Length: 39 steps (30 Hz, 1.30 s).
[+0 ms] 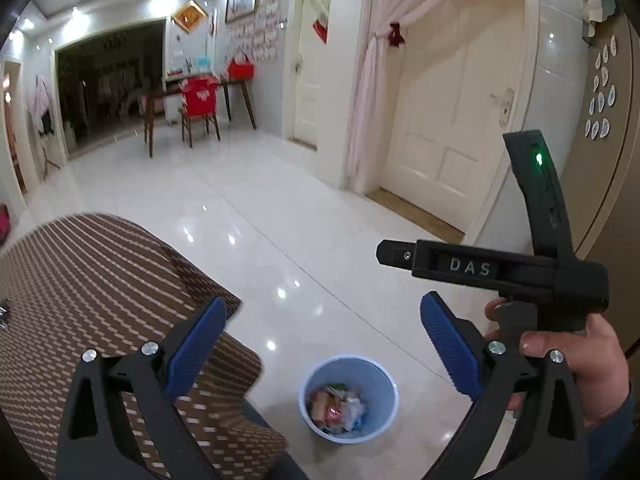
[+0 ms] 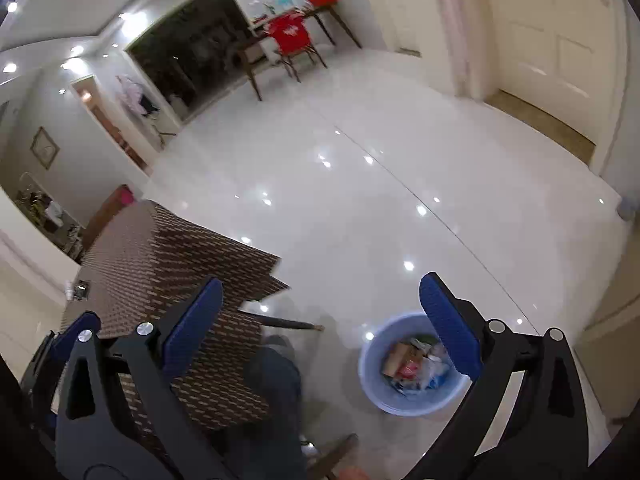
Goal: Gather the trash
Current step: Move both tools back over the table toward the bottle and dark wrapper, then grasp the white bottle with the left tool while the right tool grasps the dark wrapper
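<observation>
Stage: late, by my reading; the trash sits in the bin and neither tool carries anything.
Bin: a pale blue bin (image 1: 349, 398) stands on the glossy white floor (image 1: 280, 216), at the lower centre of the left wrist view and the lower right of the right wrist view.
Trash: crumpled wrappers and paper (image 1: 336, 406) lie piled inside the bin, red, white and tan pieces among them; no single item can be told apart.
Left hand-held gripper: the left hand-held gripper (image 1: 322, 354) has its blue pads spread wide with nothing between them; the bin shows through the gap.
Right hand-held gripper: the right hand-held gripper (image 2: 320, 326) also stands wide open and empty, with the bin partly behind its right pad.
Surface: the brown patterned cloth surface (image 1: 92, 280) at the lower left shows no loose trash on the part in view; a small unclear object sits at its far left edge.
Left to do: possibly nothing; the floor in view looks free of litter, but areas out of frame cannot be judged.
</observation>
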### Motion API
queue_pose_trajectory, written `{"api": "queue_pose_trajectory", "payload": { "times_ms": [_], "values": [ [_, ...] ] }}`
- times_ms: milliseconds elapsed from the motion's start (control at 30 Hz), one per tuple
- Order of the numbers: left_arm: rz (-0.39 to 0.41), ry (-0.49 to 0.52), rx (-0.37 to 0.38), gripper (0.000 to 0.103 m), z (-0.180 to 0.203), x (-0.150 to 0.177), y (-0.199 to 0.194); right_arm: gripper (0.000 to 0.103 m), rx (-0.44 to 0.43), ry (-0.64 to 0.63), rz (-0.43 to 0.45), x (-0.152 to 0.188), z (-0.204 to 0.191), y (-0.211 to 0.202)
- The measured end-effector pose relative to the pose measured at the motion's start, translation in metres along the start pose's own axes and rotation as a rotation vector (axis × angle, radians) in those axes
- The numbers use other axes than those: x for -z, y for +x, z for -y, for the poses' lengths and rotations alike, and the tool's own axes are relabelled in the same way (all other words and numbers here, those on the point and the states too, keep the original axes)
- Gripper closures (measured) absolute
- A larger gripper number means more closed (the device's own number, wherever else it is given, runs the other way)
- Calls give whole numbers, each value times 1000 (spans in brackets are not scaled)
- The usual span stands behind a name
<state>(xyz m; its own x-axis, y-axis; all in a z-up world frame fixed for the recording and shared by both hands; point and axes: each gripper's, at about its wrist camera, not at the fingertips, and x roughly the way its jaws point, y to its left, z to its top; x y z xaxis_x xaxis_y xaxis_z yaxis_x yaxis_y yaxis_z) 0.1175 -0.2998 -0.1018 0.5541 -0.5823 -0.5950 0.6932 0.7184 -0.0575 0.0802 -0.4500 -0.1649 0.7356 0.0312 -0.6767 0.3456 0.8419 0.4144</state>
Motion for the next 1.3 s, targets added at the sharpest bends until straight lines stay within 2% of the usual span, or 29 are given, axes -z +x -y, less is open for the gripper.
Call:
{"api": "queue_pose_trajectory", "payload": {
  "times_ms": [200,333,433,567,667,800,933,1100,1300],
  "values": [
    [125,-6,-124,7,-45,-8,-47,6,-95,-94,37,-18,-72,-9],
    [155,-50,-234,7,-92,-14,-71,6,-166,-167,36,-27,-128,0],
    [140,-70,-351,7,-133,-15,-86,6,-211,-250,18,-29,-183,15],
    [138,-144,-384,7,-187,-15,-108,6,-282,-332,2,-25,-244,36],
    [128,-204,-458,7,-235,-11,-123,6,-310,-435,-17,-15,-295,54],
    [116,-292,-507,7,-288,0,-141,6,-346,-573,-75,3,-357,87],
    [110,-357,-553,7,-335,16,-157,6,-370,-652,-160,21,-397,120],
    [87,-391,-655,7,-381,37,-163,6,-420,-755,-246,46,-438,154],
    [42,-447,-710,7,-426,57,-162,7,-390,-951,-307,79,-479,192]
  ]
}}
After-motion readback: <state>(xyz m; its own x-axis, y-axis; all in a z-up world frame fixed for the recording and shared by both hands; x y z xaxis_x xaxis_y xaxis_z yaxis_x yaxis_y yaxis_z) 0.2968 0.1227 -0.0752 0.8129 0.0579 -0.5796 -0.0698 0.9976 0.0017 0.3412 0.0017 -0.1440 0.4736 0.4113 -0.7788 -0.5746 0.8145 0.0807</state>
